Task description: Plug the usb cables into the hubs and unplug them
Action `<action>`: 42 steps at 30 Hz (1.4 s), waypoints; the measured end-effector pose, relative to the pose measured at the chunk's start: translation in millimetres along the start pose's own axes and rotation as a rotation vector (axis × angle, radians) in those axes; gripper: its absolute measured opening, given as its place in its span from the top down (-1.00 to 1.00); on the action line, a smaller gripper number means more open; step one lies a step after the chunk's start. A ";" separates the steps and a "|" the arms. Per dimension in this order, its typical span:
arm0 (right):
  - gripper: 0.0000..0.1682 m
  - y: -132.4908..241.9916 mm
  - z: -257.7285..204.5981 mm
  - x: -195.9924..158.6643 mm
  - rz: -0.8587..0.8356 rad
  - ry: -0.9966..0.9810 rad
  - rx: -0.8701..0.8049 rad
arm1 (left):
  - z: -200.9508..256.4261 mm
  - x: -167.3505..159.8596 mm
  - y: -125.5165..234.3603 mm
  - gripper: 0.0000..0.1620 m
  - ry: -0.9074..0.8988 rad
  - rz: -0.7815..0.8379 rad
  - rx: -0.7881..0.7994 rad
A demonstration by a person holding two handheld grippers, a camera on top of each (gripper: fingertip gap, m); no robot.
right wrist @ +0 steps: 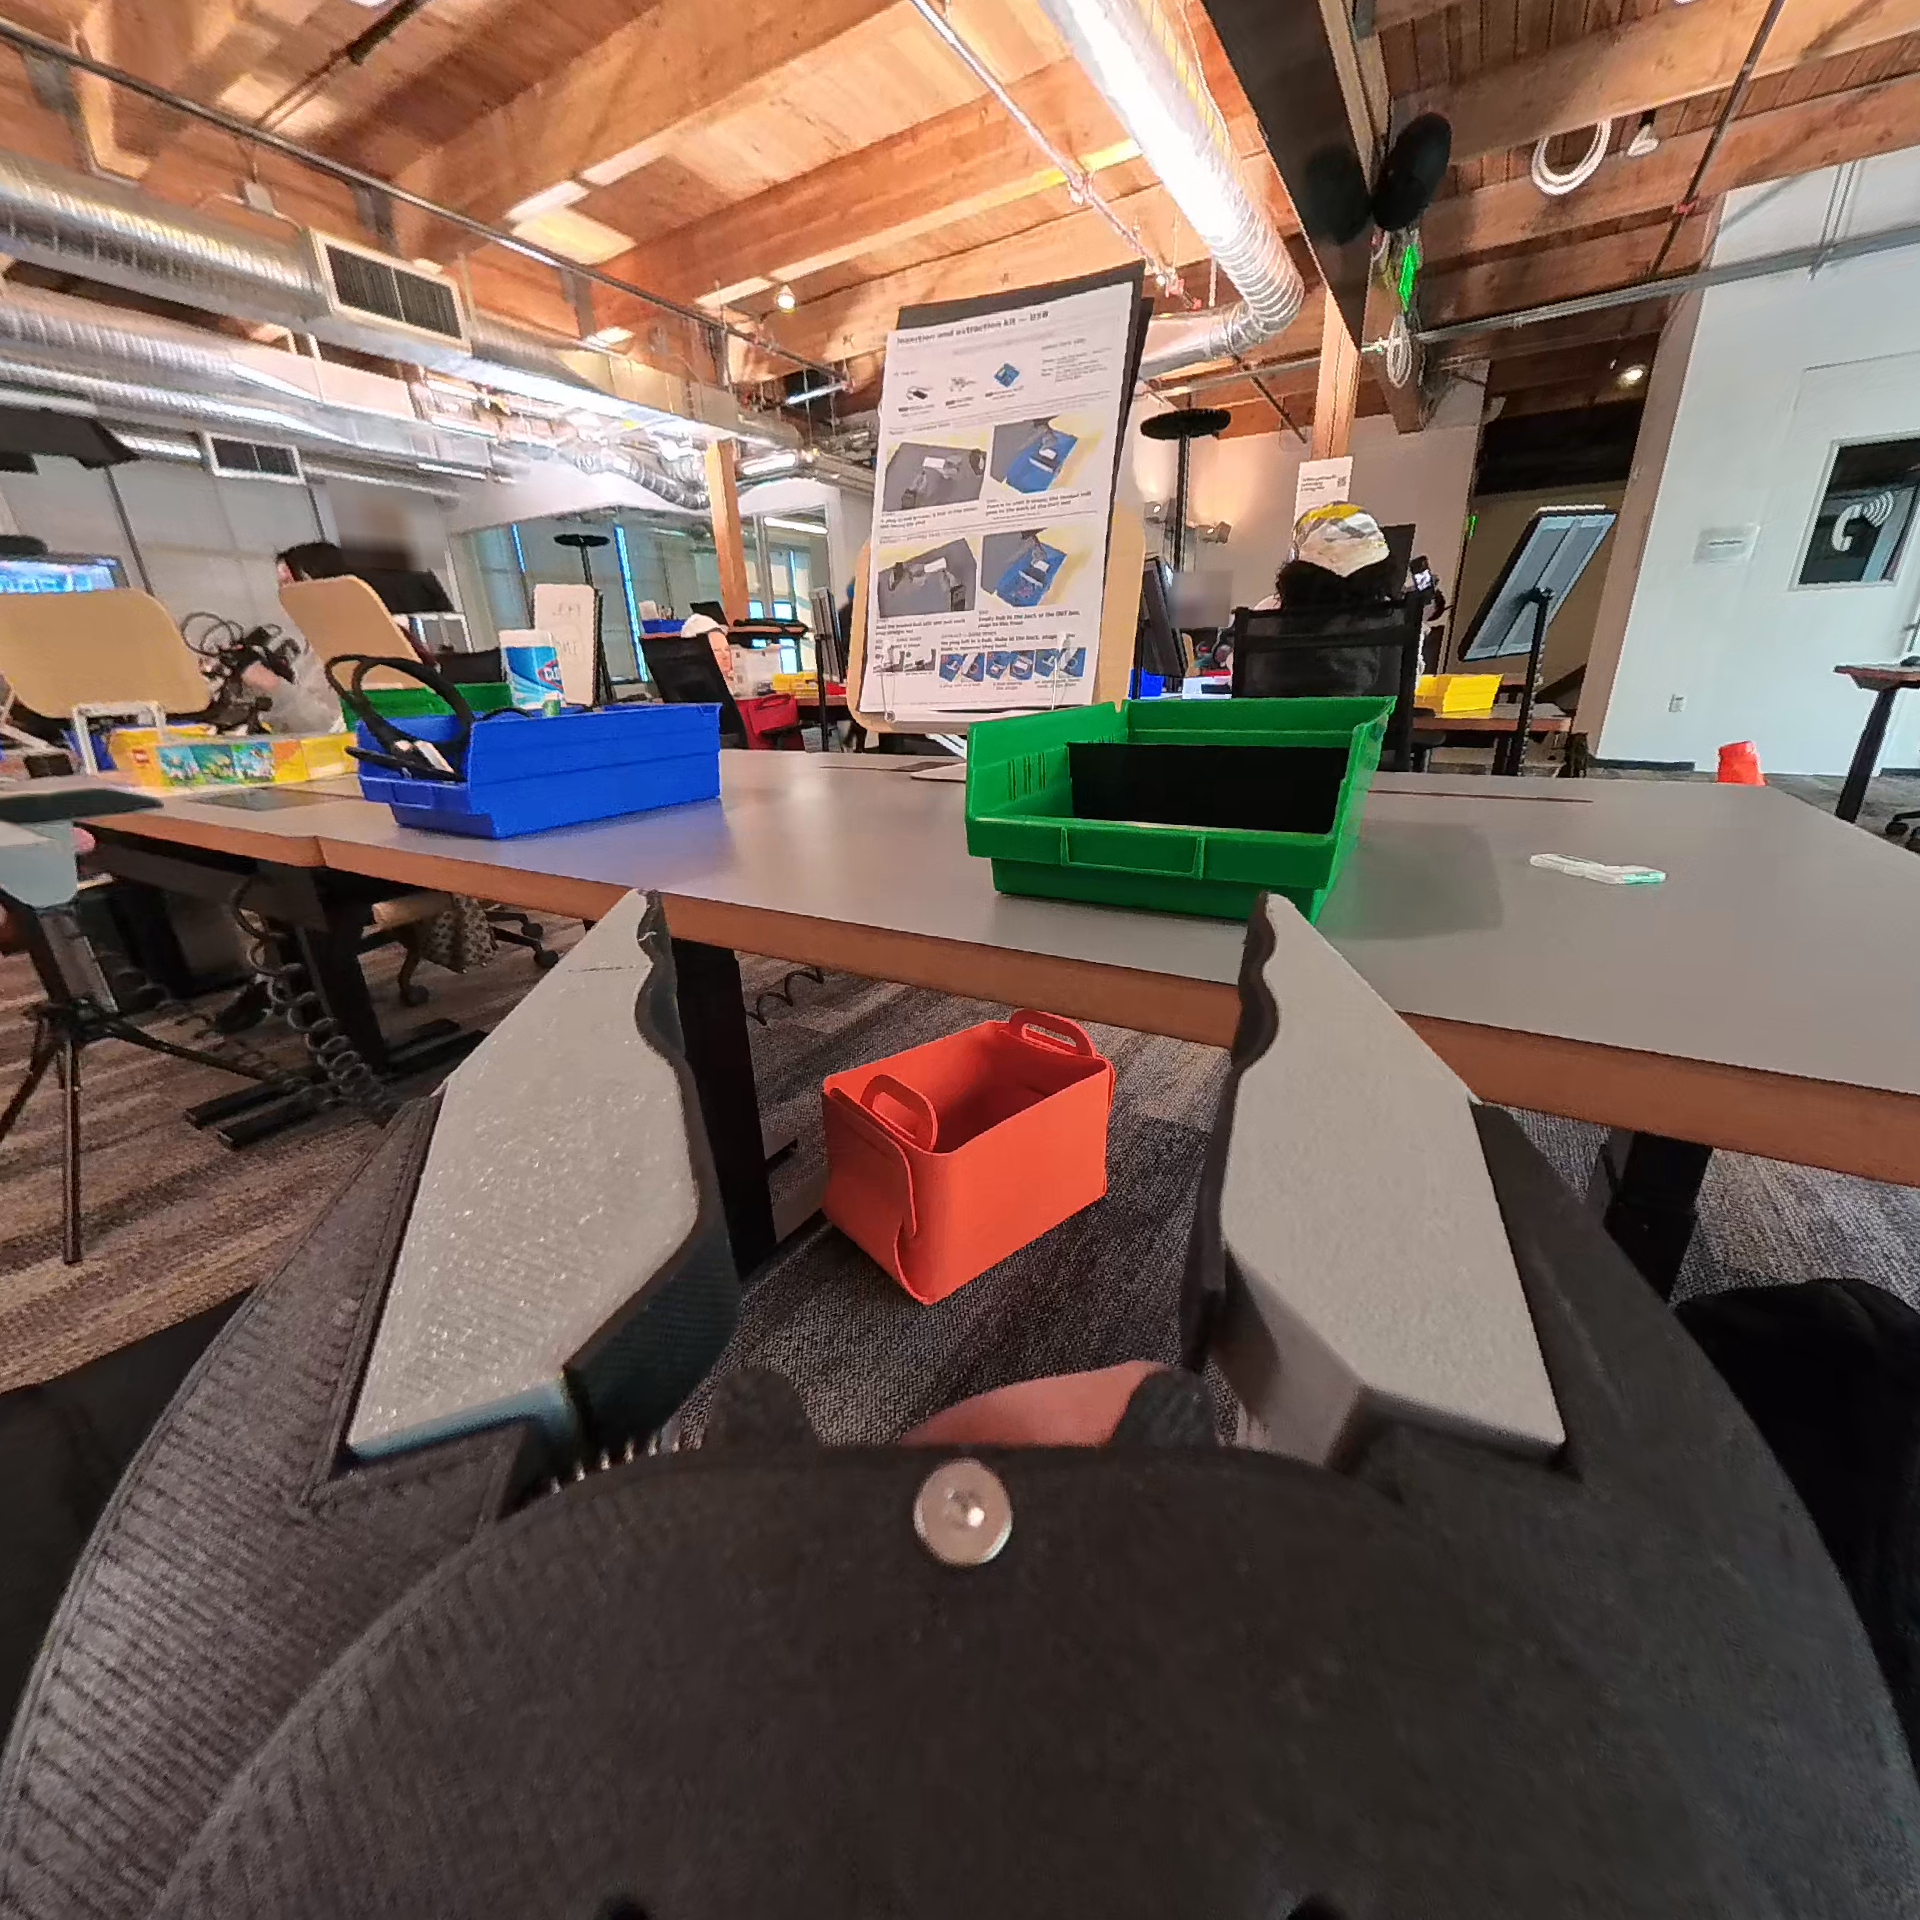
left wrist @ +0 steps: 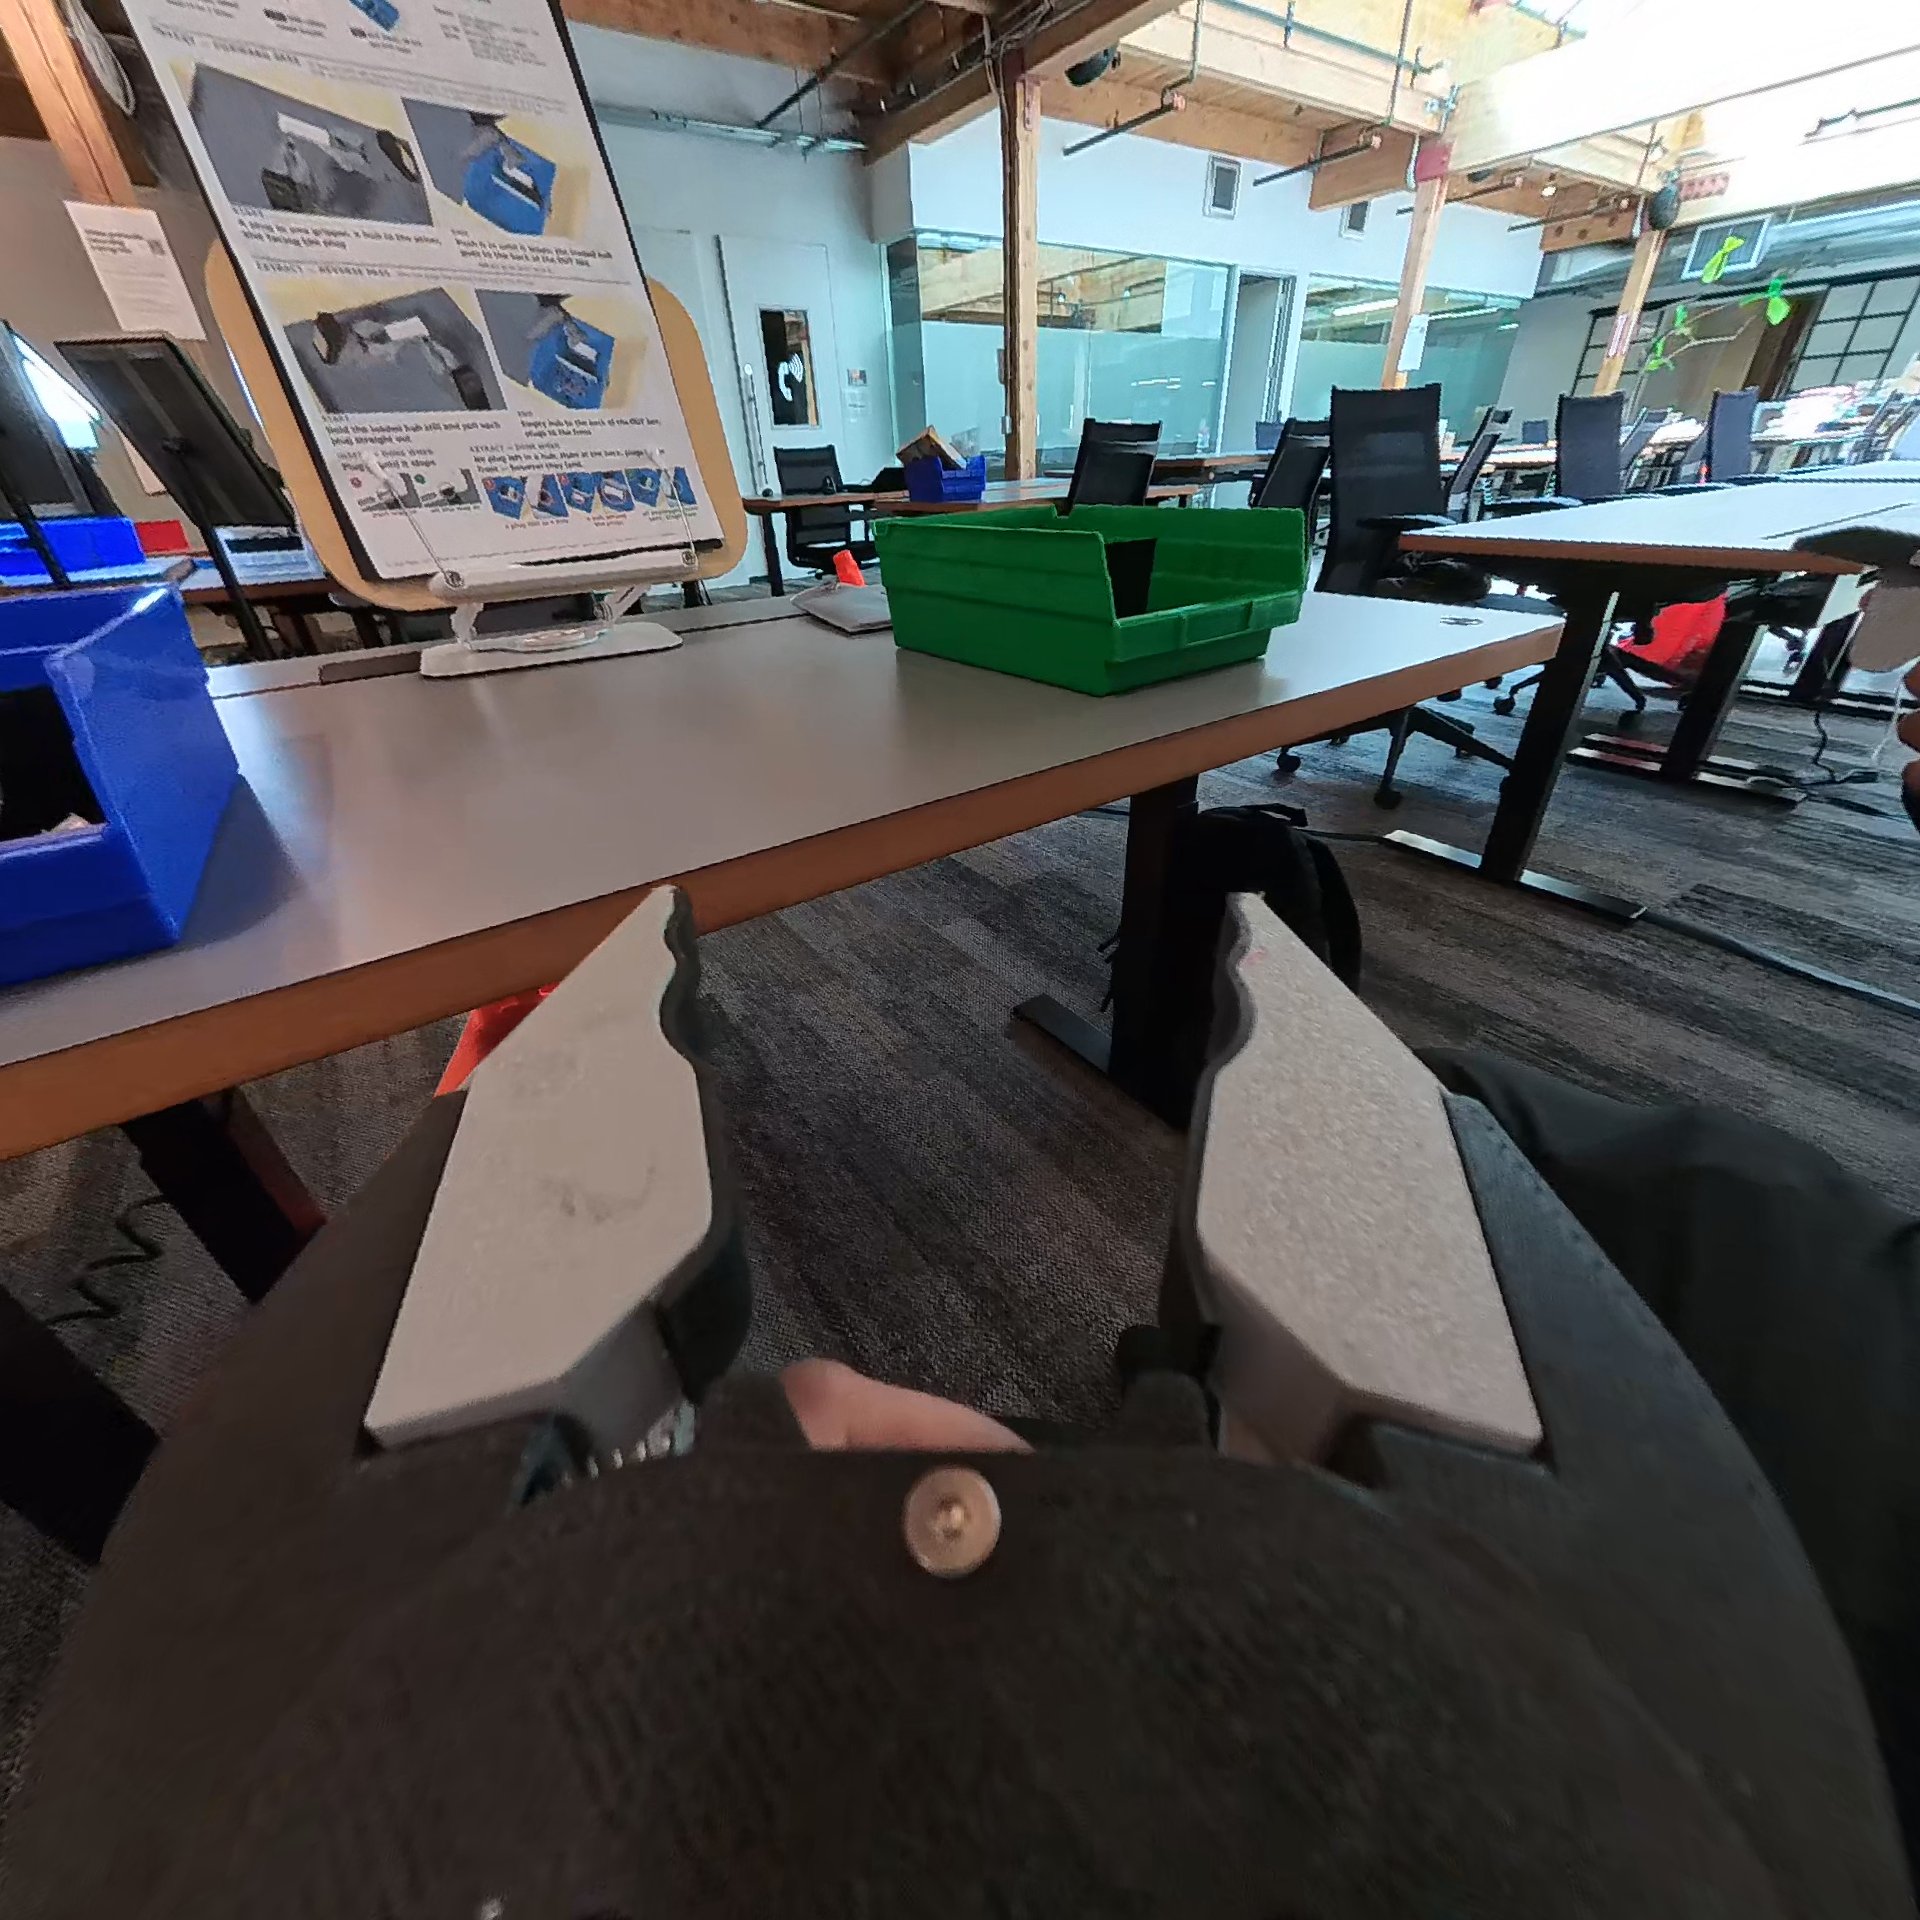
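Below the grey table point(right wrist: 852, 862), both hand-held grippers gaping, empty, green bin point(right wrist: 1174, 821) nearest

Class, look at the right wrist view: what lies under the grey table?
Under the grey table an empty-looking orange fabric basket sits on carpet beside a black table leg. The basket's bottom is hidden.

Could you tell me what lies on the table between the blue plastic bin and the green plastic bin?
In the right wrist view, the grey tabletop between the blue plastic bin and the green plastic bin is bare; a printed instruction sheet on a stand rises farther back.
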State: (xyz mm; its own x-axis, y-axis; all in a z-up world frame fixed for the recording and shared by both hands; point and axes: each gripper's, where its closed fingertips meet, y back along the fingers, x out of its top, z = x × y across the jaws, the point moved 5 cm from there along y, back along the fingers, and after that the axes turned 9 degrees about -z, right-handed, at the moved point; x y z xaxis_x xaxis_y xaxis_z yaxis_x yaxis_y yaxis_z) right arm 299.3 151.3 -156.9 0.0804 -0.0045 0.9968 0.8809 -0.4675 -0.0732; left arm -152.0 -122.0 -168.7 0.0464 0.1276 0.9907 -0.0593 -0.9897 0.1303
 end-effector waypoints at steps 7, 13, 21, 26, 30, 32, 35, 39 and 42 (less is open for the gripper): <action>-0.26 7.5 6.4 -0.9 0.007 -0.007 -0.007 | 3.3 2.9 -1.3 -0.21 -0.008 -0.003 0.011; -0.26 6.3 7.0 -2.9 0.001 -0.013 -0.008 | 2.4 -1.4 -1.0 -0.21 -0.010 -0.012 0.011; -0.27 -1.3 -6.5 -9.1 -0.020 -0.006 0.029 | 1.9 -10.1 0.4 -0.22 0.023 -0.011 0.012; -0.27 -1.5 -10.1 -16.1 -0.048 0.006 0.043 | 5.1 -10.2 -1.0 -0.22 0.015 -0.018 0.022; -0.28 2.8 -8.0 -16.0 -0.042 0.000 0.034 | 5.4 -8.0 -0.3 -0.23 0.027 -0.012 0.022; -0.28 4.9 -6.8 -15.2 -0.035 -0.008 0.030 | 4.6 -8.1 0.7 -0.22 0.025 -0.014 0.026; -0.27 6.9 -4.8 -12.5 -0.018 -0.018 0.024 | 1.1 -6.5 2.6 -0.23 0.042 -0.008 0.035; -0.27 8.1 -1.6 -7.0 0.010 -0.019 0.004 | -1.9 -5.1 6.9 -0.24 0.060 -0.005 0.035; -0.27 4.6 6.6 -12.8 -0.015 -0.021 -0.021 | -4.9 -8.2 9.9 -0.23 0.053 -0.026 0.046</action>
State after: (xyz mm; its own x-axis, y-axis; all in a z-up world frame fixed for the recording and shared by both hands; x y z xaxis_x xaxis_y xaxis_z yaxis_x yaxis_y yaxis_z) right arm 305.4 155.0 -170.2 0.0771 0.0210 0.9968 0.8721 -0.4859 -0.0572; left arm -157.9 -132.5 -175.4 -0.0060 0.1557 0.9878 -0.0130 -0.9877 0.1556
